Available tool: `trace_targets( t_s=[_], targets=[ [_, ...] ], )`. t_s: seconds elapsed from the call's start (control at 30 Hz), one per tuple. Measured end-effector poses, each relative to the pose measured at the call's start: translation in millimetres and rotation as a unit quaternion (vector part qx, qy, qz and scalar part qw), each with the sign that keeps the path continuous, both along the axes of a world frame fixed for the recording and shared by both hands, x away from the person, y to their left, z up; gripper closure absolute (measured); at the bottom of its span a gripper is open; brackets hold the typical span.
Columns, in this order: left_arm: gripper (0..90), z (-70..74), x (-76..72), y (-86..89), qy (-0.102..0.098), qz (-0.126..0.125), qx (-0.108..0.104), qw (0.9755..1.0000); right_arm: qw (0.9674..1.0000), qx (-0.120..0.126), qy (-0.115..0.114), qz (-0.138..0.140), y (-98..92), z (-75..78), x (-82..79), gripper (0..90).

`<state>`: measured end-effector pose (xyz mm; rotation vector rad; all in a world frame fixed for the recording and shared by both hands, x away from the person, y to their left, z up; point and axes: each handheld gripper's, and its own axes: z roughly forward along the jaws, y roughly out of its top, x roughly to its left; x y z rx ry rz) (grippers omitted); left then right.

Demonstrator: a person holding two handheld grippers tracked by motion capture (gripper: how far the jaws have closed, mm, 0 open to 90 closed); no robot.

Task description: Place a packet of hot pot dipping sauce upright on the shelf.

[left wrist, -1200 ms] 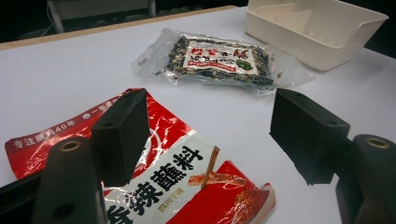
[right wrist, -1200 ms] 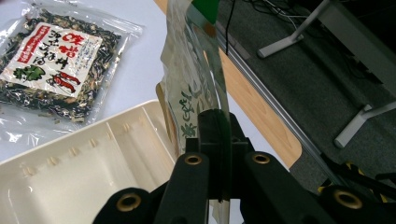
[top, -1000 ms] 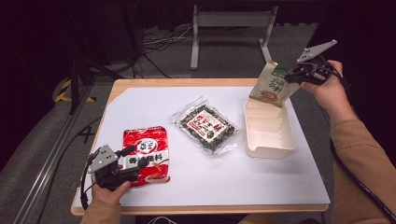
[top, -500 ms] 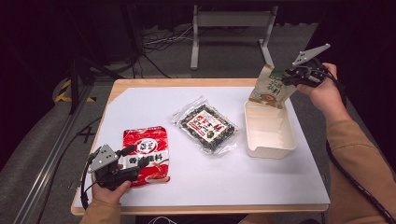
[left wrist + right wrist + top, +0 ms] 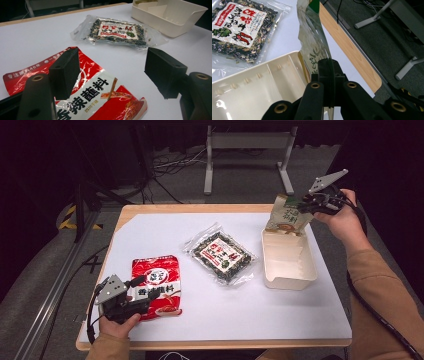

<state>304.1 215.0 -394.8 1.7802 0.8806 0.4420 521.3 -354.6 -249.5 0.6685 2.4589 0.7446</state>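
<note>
High view: the right gripper [image 5: 306,205] holds a green-and-beige foil snack pouch [image 5: 286,215] upright at the far end of the cream plastic compartment tray [image 5: 290,279], its lower edge at the tray's far rim. The left gripper [image 5: 139,295] rests at the near-left edge of the white table top [image 5: 250,305], over a red crinkled sauce packet [image 5: 157,282]. A clear bag of dark dried food [image 5: 221,255] lies between packet and tray.

Left gripper view: the 2 black jaws stand wide apart, gripping nothing; the red packet [image 5: 100,97] lies beneath them, and its printing is legible here.

Right gripper view: the jaws are pressed together on the pouch's [image 5: 314,50] thin edge, above the tray's ribbed compartments [image 5: 257,87].
</note>
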Motion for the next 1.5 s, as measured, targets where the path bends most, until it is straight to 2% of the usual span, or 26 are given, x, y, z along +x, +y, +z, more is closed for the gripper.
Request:
trace_targets(
  t_s=[0.4,0.6,0.8,0.93,1.13,1.3,1.43,1.5],
  targets=[
    [28.5,0.2,1.4,-0.2,0.000,-0.001,0.000,1.0000,0.9998,-0.012,0.015,0.004,6.7,-15.0,4.6,89.3],
    [28.5,0.1,2.7,-1.5,0.001,-0.004,0.000,1.0000,0.9996,-0.007,0.027,0.000,5.9,-29.7,8.5,89.2],
    [28.5,0.1,3.2,-1.9,0.002,-0.005,0.001,1.0000,0.9995,-0.003,0.031,-0.005,5.7,-36.5,9.4,87.5],
    [28.4,0.2,3.6,-2.1,0.001,-0.006,0.001,1.0000,0.9990,-0.005,0.042,-0.011,6.7,-42.0,10.2,85.8],
    [28.4,0.0,4.2,-2.2,0.002,-0.006,0.000,1.0000,0.9990,0.000,0.042,-0.016,5.6,-42.5,10.0,80.8],
    [28.4,0.0,4.9,-2.5,0.000,-0.008,0.001,1.0000,0.9989,0.027,0.026,-0.028,3.6,-36.8,7.6,70.6],
    [28.4,0.1,4.6,-3.2,0.004,-0.009,0.000,0.9999,0.9988,0.031,0.016,-0.035,5.8,-31.9,5.3,63.7],
    [28.4,0.0,4.9,-3.2,0.003,-0.009,0.000,1.0000,0.9986,0.037,0.000,-0.038,7.1,-27.7,3.4,59.2]
  ],
)
